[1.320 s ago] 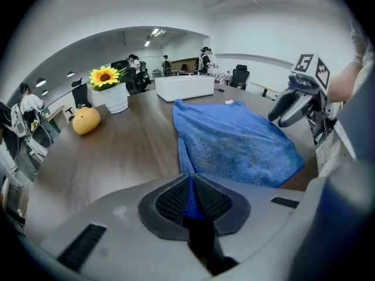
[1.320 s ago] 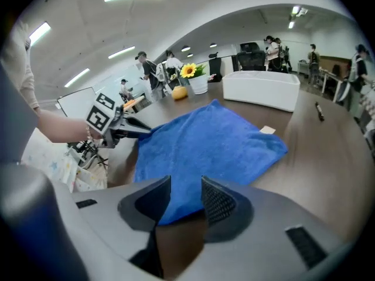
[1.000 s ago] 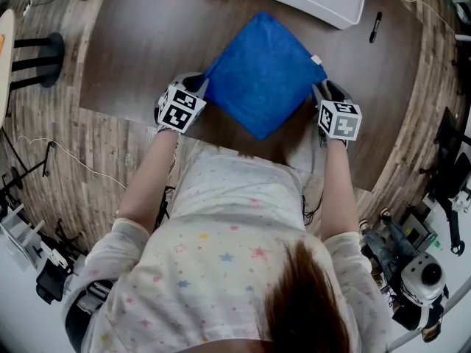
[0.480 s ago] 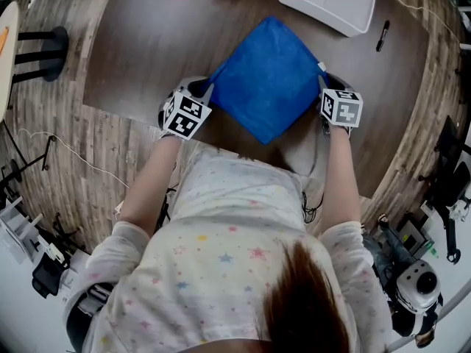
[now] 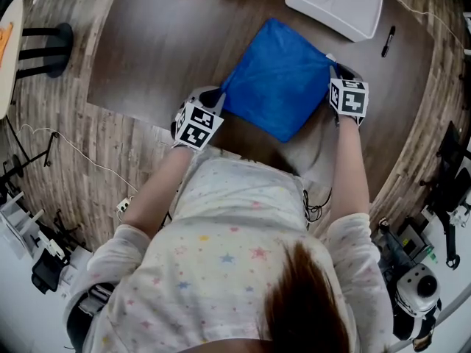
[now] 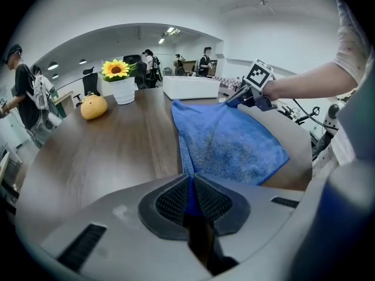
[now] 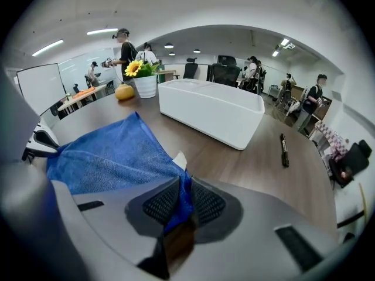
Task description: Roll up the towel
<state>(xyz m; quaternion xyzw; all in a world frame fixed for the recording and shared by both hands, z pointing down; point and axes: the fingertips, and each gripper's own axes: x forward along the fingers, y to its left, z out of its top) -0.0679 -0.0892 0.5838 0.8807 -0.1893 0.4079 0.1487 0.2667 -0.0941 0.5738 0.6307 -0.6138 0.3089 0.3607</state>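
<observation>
Left claw (image 6: 188,186), just nipped tighter, and right claw (image 7: 179,199) each clamp a corner of the towel (image 5: 283,76) on the tabletop (image 5: 162,43). Best to keep both corners level and taut for a straight roll.

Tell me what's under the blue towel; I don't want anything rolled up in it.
Only bare table shows around the towel. The cloth covers whatever is beneath it. It lies fairly flat, and no bulge shows.
</observation>
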